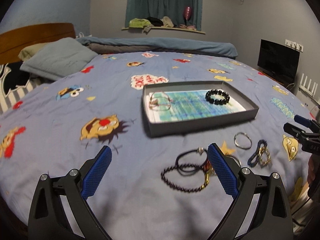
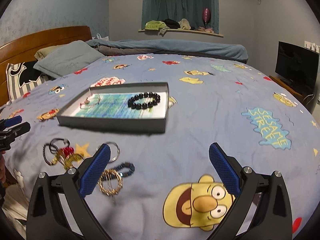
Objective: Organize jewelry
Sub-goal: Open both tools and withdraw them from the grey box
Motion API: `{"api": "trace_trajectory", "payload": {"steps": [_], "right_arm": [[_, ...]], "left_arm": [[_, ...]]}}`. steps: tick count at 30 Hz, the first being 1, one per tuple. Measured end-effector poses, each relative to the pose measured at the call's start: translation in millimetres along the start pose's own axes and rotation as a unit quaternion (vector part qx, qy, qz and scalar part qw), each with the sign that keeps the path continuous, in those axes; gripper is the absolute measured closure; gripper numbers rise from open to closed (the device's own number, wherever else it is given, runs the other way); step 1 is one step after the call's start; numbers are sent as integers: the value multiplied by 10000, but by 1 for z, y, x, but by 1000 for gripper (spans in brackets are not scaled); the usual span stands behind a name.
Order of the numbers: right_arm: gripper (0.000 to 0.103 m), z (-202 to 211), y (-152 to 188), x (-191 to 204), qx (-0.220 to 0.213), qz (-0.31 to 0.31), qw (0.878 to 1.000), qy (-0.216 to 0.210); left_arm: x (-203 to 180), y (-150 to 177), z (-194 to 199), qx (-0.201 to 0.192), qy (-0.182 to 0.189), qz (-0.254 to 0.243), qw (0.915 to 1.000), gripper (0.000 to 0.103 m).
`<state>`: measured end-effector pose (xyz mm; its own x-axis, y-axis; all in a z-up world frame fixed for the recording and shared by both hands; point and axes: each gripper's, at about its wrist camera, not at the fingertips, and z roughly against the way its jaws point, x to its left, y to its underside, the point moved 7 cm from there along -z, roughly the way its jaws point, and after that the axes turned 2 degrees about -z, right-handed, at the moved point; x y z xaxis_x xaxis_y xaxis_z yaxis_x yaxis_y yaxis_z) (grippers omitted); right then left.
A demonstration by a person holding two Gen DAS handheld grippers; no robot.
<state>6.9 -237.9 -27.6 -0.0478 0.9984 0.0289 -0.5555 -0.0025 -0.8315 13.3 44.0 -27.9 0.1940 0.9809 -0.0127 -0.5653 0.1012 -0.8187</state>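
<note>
"SESAME STREET" reads in yellow on a blue patch of the bedspread (image 2: 200, 120), ahead and right of the right gripper (image 2: 159, 156), whose jaws gape wide with nothing between them. The left gripper (image 1: 159, 158) is likewise spread and empty, low over the bed. Ahead of both sits the grey tray (image 1: 200, 125), holding a black bead bracelet (image 1: 217, 97) and a thin pink bracelet (image 1: 159, 102). A dark beaded strand (image 1: 180, 178) lies between the left fingers; a gold chain bracelet (image 2: 110, 183) lies just beside the right gripper's left finger
</note>
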Motion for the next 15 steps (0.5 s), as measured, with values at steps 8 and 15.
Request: {"api": "trace_trajectory", "payload": {"steps": [8, 15], "right_arm": [[6, -8, 38, 9, 174, -50, 9998, -95], [6, -12, 54, 30, 148, 262, 9994, -178]], "left_arm": [[-24, 22, -11, -16, 110, -134, 9998, 7], [-37, 34, -26, 48, 115, -288, 9995, 7]]}}
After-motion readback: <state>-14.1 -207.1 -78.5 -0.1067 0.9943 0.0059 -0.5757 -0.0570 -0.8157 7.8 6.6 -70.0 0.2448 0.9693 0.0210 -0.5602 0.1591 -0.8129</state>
